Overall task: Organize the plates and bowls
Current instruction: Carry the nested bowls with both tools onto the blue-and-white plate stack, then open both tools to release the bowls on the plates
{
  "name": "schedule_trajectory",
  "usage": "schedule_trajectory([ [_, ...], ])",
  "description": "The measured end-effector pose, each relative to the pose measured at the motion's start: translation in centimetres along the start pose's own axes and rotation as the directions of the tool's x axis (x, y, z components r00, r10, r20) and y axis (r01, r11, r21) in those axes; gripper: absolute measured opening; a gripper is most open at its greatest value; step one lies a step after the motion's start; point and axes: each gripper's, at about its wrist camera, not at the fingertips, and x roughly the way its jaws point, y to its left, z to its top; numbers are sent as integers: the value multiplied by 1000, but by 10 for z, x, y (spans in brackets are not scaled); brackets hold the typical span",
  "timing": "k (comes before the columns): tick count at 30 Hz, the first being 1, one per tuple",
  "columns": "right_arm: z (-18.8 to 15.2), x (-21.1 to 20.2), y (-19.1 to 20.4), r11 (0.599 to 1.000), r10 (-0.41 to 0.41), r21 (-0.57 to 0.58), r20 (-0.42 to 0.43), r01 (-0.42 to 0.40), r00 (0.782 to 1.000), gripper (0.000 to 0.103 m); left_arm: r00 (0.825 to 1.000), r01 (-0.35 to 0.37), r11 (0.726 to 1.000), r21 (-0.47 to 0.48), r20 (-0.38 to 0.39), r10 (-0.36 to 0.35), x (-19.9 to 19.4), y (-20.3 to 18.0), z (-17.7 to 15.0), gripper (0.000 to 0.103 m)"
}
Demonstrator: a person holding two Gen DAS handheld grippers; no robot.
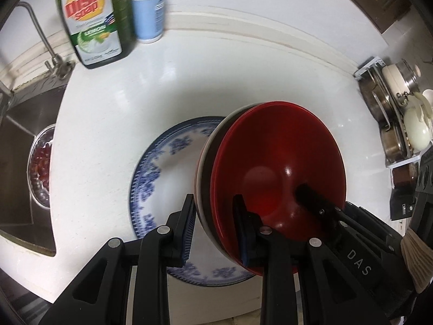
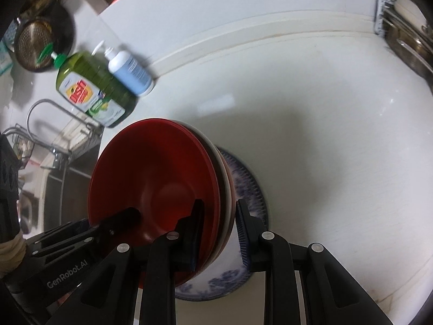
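A stack of nested bowls, red inside with a white one between, (image 1: 276,168) is held tilted above a blue-and-white plate (image 1: 165,168) on the white counter. My left gripper (image 1: 213,224) grips the stack's near rim, one finger inside and one outside. My right gripper (image 2: 220,230) grips the opposite rim of the same stack (image 2: 162,178) the same way. The plate also shows in the right wrist view (image 2: 243,178) under the stack. Each gripper shows in the other's view.
A green dish soap bottle (image 1: 92,19) and a white-blue pump bottle (image 1: 148,8) stand at the counter's back. A sink with a faucet (image 1: 38,35) and a metal bowl of red fruit (image 1: 40,168) is left. A dish rack with pots (image 1: 400,119) is right.
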Motion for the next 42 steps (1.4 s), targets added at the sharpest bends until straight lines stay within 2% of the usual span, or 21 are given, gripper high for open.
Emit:
schedule_trajectory([
  [7, -7, 20, 16, 1000, 12, -9, -54, -12, 998, 26, 999, -1, 1000, -27, -35, 0, 8, 21, -7, 28],
  [23, -10, 42, 11, 1000, 10, 19, -125, -8, 992, 26, 996, 15, 998, -56, -86, -19, 28, 26, -10, 28],
  [28, -9, 43, 12, 1000, 16, 1, -111, -16, 994, 27, 996, 25, 998, -55, -81, -30, 31, 29, -12, 29],
  [32, -11, 42, 16, 999, 23, -35, -92, -27, 995, 28, 996, 44, 997, -70, -72, -49, 32, 35, -13, 36],
  [34, -12, 42, 17, 998, 20, -54, -88, -25, 996, 28, 999, 6, 999, -48, -45, -8, 29, 34, -13, 43],
  [35, -12, 42, 18, 998, 17, -61, -89, -22, 996, 28, 1000, -13, 999, -33, -29, 12, 26, 32, -13, 53],
  [36, -13, 41, 18, 998, 10, -69, -92, -16, 996, 28, 1000, -28, 999, -19, -9, 28, 22, 32, -14, 57],
  [39, -17, 33, 21, 996, -21, -89, -60, 16, 998, 31, 995, -80, 997, 16, 64, 79, 7, 31, -19, 61],
  [42, -23, 16, 26, 992, -58, -110, 7, 59, 998, 42, 984, -116, 993, 24, 136, 112, -6, 32, -23, 67],
])
